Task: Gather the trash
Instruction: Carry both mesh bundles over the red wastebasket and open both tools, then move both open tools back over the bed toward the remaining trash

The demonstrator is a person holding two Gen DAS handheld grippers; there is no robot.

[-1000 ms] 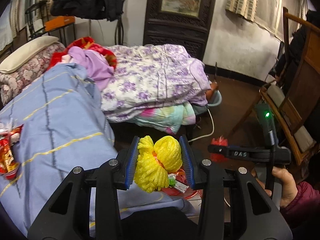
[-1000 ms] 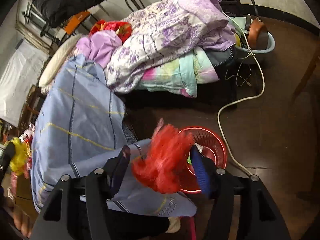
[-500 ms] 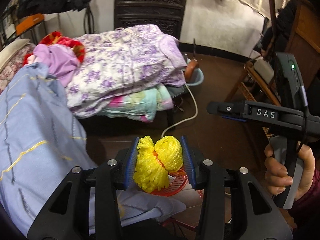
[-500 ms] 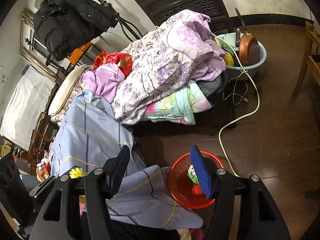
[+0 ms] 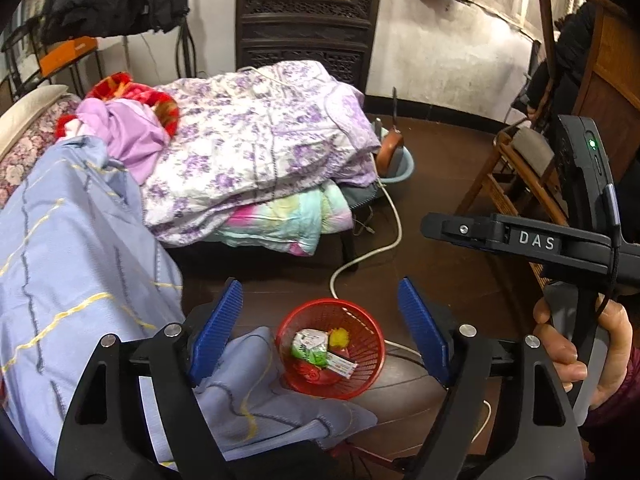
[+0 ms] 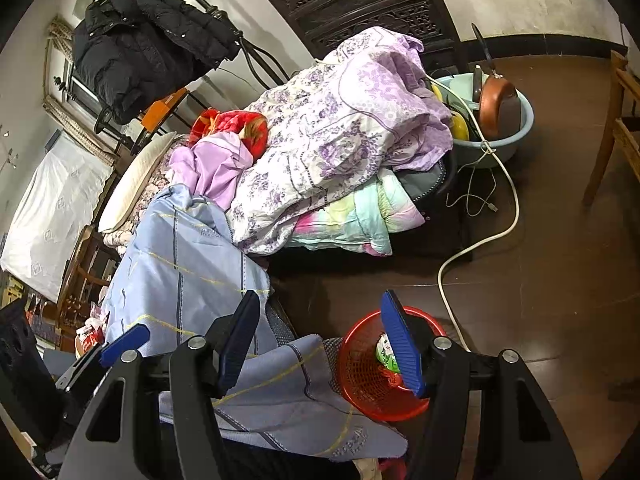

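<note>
Above red basket (image 5: 330, 346), left fingers (image 5: 216, 328) opening, empty.

Red mesh basket (image 5: 368, 344) holding a yellow net (image 5: 340, 337) and a green-and-white wrapper (image 5: 310, 348). Pale blue cloth (image 5: 72, 248) with yellow and grey lines. White quilt (image 5: 256, 148) printed with purple flowers. Light blue basin (image 6: 516, 124), copper-brown pan (image 6: 494, 106), black jacket (image 6: 148, 52), dark brown floor (image 6: 560, 280).

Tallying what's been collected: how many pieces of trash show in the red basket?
4 in the red basket: green-white wrapper, yellow foam net, white-red packet, red scrap beneath. More may be hidden.
</note>
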